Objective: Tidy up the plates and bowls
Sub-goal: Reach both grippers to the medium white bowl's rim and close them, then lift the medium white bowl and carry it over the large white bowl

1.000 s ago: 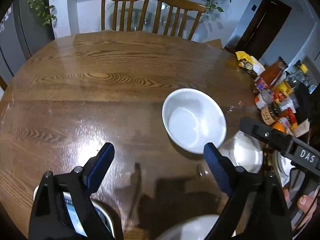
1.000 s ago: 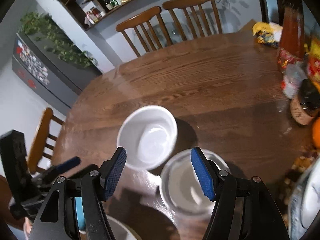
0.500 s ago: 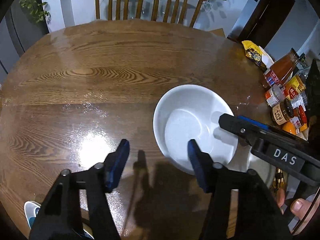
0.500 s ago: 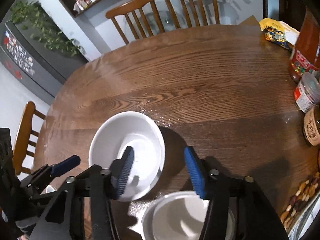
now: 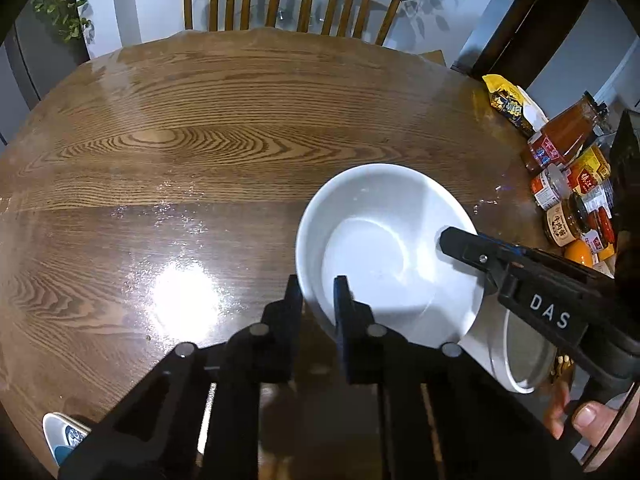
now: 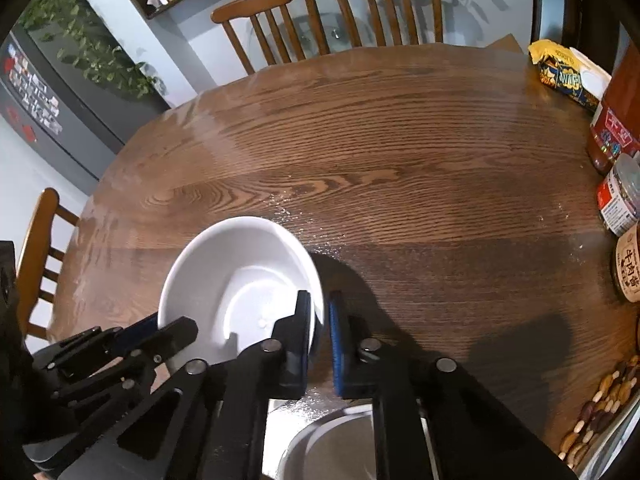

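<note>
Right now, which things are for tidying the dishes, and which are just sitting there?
For the job: white bowl, gripped at its rim by left gripper and right gripper; metal bowl.

Just lying about: sauce bottle, jars, yellow snack bag, orange.

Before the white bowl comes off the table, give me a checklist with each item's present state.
1. Left hand-held gripper straddles the white bowl rim, one finger inside, one outside: ok, jaws closing.
2. Right hand-held gripper clamped on the opposite rim: ok.
3. Bowl empty: ok.
4. Bowl level on the table: cannot tell; it looks tilted.
5. Second bowl close beside and partly under its edge: not ok, may get knocked.
6. Jars and bottles clear of the bowl: ok.
</note>
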A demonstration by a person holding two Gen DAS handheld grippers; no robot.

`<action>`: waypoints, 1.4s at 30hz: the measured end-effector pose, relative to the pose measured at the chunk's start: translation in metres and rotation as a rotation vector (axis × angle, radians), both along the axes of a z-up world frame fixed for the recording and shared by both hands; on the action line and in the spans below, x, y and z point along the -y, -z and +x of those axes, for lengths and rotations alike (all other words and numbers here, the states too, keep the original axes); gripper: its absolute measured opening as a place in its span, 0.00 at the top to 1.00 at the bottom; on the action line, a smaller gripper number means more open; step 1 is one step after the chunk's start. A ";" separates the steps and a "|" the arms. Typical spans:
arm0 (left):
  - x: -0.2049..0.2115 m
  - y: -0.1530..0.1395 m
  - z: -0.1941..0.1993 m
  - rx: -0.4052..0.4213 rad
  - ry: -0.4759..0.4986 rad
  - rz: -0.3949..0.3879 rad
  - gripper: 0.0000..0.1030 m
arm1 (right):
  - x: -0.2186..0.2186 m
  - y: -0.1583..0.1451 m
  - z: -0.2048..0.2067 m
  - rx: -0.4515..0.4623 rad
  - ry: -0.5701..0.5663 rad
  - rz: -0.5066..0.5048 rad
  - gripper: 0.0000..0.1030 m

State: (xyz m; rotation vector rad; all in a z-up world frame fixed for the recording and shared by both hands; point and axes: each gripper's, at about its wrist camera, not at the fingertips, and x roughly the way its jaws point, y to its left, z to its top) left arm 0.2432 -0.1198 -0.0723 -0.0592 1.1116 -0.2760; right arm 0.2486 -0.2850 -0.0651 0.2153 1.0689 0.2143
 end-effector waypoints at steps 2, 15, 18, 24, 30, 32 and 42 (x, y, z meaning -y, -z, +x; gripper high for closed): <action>0.001 0.000 -0.001 0.012 0.000 0.015 0.88 | -0.001 -0.002 -0.001 0.003 0.003 -0.011 0.93; -0.013 -0.045 -0.048 0.194 0.024 0.036 0.88 | -0.016 -0.055 -0.052 0.159 -0.012 -0.006 0.93; -0.020 -0.058 -0.070 0.230 0.028 0.023 0.88 | -0.021 -0.066 -0.074 0.199 -0.019 -0.004 0.93; -0.030 -0.078 -0.119 0.306 0.044 0.049 0.88 | -0.029 -0.077 -0.119 0.237 -0.041 0.019 0.92; -0.038 -0.079 -0.156 0.328 0.063 0.054 0.88 | -0.035 -0.074 -0.163 0.237 -0.047 0.040 0.90; -0.040 -0.079 -0.169 0.341 0.074 0.059 0.88 | -0.037 -0.074 -0.175 0.239 -0.048 0.038 0.90; -0.038 -0.072 -0.204 0.365 0.102 0.077 0.88 | -0.039 -0.065 -0.219 0.225 -0.041 0.030 0.88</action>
